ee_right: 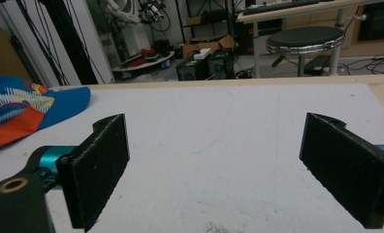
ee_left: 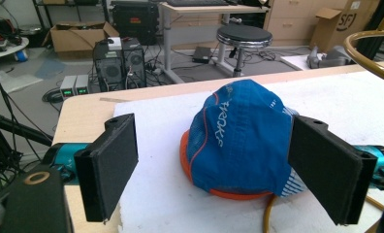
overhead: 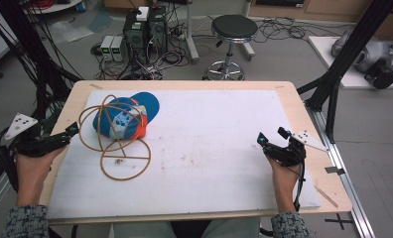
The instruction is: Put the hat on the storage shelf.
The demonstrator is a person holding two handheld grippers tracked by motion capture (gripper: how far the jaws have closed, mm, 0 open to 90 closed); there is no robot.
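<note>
A blue cap [overhead: 127, 115] with orange trim lies at the left of the white board [overhead: 209, 144], under a tan wire-ring stand [overhead: 116, 144] that arches over it. My left gripper [overhead: 74, 130] is held at the table's left edge, open, just left of the cap. In the left gripper view the cap [ee_left: 238, 138] lies ahead between the wide-apart jaws, untouched, and a tan ring [ee_left: 374, 58] curves in at the upper right. My right gripper [overhead: 269, 141] is open over the right side of the board. The right gripper view shows the cap [ee_right: 25, 109] far to the left.
The wooden table [overhead: 298, 106] carries the white board. Behind the table are a black stool [overhead: 232, 29], computer towers [overhead: 145, 29] and floor cables. Black frame posts [overhead: 333, 79] stand on the right and black cables [overhead: 26, 54] hang on the left.
</note>
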